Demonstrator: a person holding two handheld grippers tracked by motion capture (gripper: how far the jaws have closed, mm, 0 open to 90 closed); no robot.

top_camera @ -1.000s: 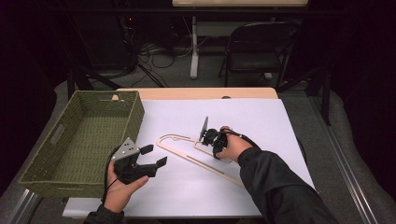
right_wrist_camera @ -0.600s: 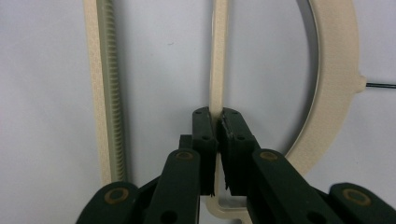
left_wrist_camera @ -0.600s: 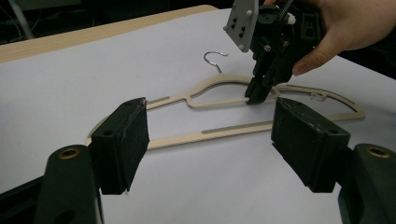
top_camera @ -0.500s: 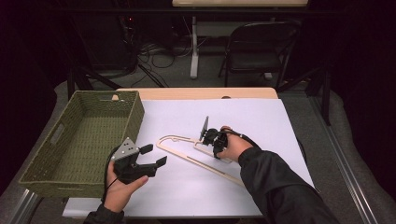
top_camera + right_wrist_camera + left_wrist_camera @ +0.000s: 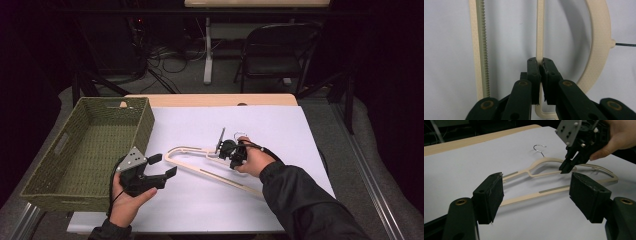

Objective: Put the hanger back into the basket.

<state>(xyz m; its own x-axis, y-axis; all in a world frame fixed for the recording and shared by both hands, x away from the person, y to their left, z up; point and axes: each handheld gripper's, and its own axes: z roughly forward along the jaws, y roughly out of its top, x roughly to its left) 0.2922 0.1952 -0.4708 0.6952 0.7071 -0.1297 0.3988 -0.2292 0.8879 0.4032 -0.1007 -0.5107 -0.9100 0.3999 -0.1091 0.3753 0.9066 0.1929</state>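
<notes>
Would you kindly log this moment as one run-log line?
right gripper: shut on cream plastic hanger inner bar | left gripper: open, off the hanger | green woven basket: at table left

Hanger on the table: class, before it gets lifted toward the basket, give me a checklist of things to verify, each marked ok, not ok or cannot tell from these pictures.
1. Right gripper shut on a thin inner bar of the hanger: ok.
2. Grip firm enough to carry the whole hanger: cannot tell.
3. Left gripper open, holding nothing: ok.
4. Left gripper apart from the hanger, jaws on either side in its own view but short of it: ok.
5. Green woven basket holds nothing: ok.
6. Metal hook lying free on the white sheet: ok.
</notes>
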